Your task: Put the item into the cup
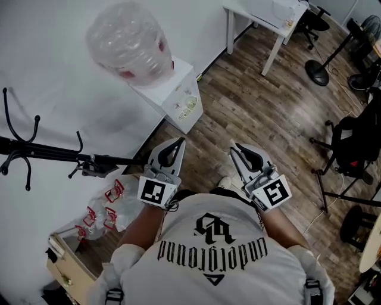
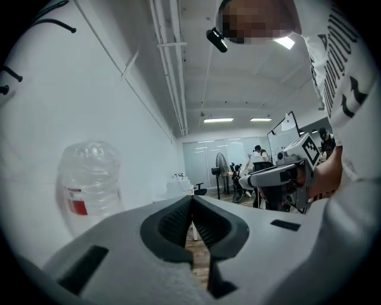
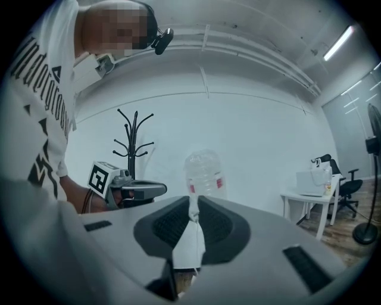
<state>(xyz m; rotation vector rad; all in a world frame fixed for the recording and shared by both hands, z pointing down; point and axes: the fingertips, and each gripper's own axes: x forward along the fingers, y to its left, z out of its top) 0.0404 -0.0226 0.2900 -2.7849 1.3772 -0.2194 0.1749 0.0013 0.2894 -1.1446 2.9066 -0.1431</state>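
While my right gripper (image 3: 193, 201) pinches a thin white paper-like item (image 3: 190, 243) and my left gripper (image 2: 191, 201) jaws sit pressed together, empty, I see no cup, so placing is not yet done.

Wood-plank floor (image 1: 250, 113): water dispenser (image 1: 178, 98), white table (image 1: 243, 12), fan stand (image 1: 318, 72) standing on it.
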